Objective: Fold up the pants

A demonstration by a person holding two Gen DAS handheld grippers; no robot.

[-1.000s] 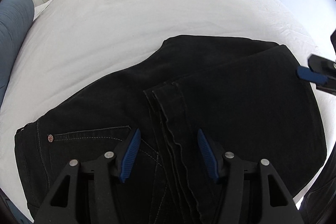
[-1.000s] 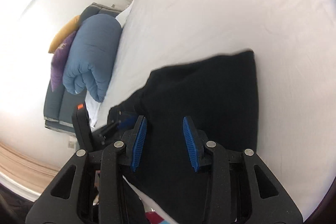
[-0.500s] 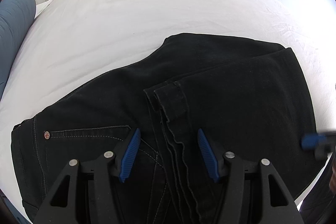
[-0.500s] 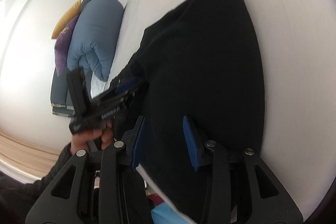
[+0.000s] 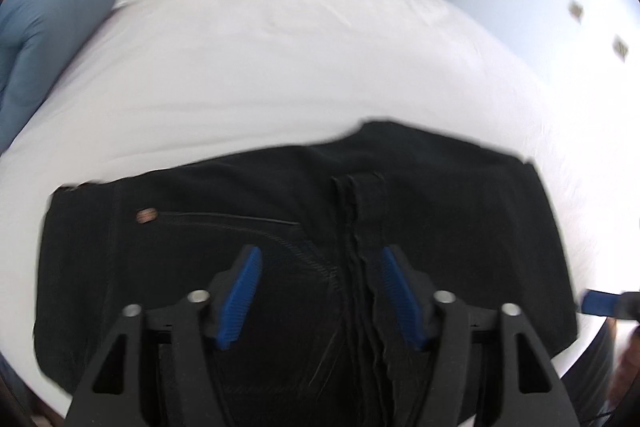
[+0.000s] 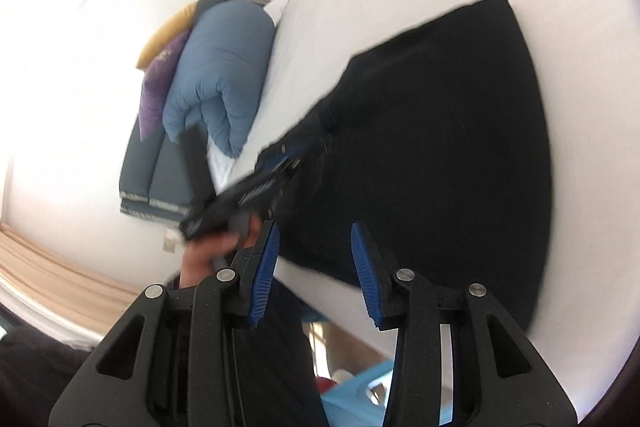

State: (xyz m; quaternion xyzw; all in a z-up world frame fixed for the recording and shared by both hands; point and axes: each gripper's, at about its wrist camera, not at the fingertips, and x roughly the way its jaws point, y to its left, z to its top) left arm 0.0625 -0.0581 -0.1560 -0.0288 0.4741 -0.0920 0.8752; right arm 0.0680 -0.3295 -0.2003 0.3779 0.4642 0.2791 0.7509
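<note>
The white bed carried the black jeans at six o'clock, already folded once. Left gripper and right gripper hung released, grasping nothing. Judged between folds; next, a second fold requires pinching the near edge.

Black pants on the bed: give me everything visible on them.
The black pants look like dark denim, folded into a compact flat block near the white bed's front edge. A copper rivet and stitched pocket seam show on their left part; stacked hem edges run down the middle. Both open grippers, left and right, hover over them, gripping nothing.
</note>
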